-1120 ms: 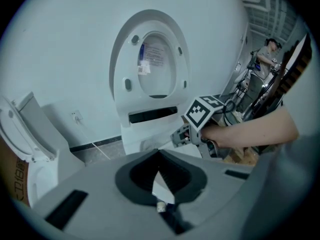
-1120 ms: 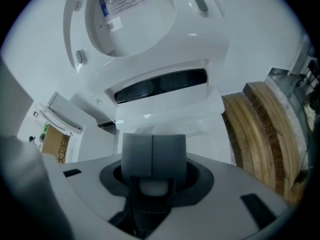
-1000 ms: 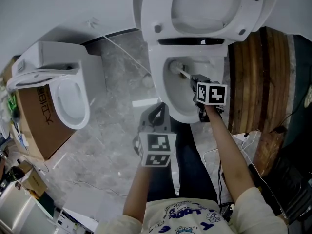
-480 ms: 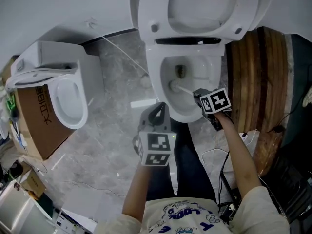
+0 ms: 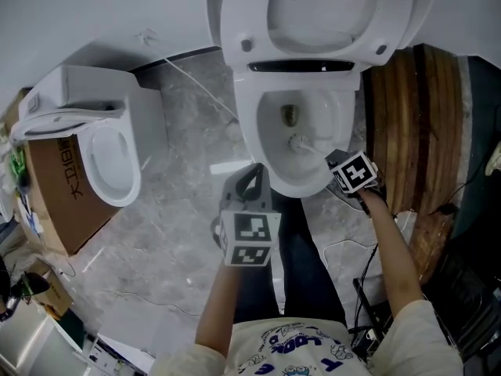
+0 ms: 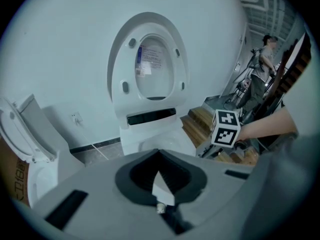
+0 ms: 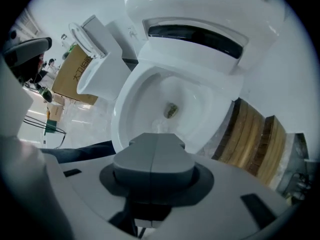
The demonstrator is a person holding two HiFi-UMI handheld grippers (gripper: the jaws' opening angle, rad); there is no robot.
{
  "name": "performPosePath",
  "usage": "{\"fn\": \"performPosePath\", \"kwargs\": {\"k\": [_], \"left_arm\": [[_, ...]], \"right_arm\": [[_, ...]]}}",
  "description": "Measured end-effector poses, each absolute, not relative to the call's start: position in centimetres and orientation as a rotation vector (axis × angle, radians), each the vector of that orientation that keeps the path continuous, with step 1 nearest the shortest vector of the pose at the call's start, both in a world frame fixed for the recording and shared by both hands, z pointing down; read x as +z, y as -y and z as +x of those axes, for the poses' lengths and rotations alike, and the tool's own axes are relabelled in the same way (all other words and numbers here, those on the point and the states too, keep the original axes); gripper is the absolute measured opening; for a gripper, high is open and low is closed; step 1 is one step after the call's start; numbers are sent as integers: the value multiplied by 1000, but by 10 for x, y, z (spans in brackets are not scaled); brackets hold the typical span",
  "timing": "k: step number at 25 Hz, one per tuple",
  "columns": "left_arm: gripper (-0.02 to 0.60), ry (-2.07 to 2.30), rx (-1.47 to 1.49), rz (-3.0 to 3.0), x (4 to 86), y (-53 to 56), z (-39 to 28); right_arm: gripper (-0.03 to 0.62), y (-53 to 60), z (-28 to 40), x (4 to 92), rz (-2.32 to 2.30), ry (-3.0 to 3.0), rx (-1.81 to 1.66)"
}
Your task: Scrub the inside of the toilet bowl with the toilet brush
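Toilet brush (image 5: 300, 142) sat with its white bristle head down inside the toilet bowl (image 5: 250, 135), against the near wall, just below the dark drain opening (image 5: 290, 116). Its thin handle ran back and to the right, over the front rim, into the right gripper (image 5: 335, 161). In the right gripper view the jaws of that gripper (image 7: 154, 136) were pressed together along a single seam, clamped on the handle, which they hid from their own camera (only a pale blur of the head showed past them, low in the bowl (image 7: 132, 101)).

The left gripper (image 5: 252, 177) hung above the grey stone floor (image 5: 168, 233), just beside the front of the bowl and clear of it. Its jaws (image 6: 159, 155) met at the tips and had hold of nothing.

The seat and lid (image 5: 313, 22) stood raised against the white wall. A second toilet (image 5: 113, 159) stood well to the left beside a cardboard box (image 5: 59, 202), and a stack of dark wooden boards (image 5: 415, 116) lay just to the right of the bowl. In the left gripper view a person (image 6: 261, 59) stood far off beyond the boards.
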State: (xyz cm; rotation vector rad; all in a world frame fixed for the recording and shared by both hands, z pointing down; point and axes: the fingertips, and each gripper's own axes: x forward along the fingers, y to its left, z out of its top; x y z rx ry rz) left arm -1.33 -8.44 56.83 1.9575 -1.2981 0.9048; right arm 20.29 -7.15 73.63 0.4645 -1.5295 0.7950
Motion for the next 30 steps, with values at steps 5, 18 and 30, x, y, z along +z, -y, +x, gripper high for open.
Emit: {"fn": "performPosePath", "kwargs": {"k": [5, 18, 30], "left_arm": [[3, 1296, 902, 1934, 572, 78, -13], [2, 1311, 911, 1939, 570, 85, -24], [2, 1301, 910, 1931, 571, 77, -23]], "right_arm": [[170, 93, 206, 739, 453, 1546, 612], [179, 177, 197, 718, 469, 1552, -4], [173, 119, 220, 725, 450, 1505, 95]]}}
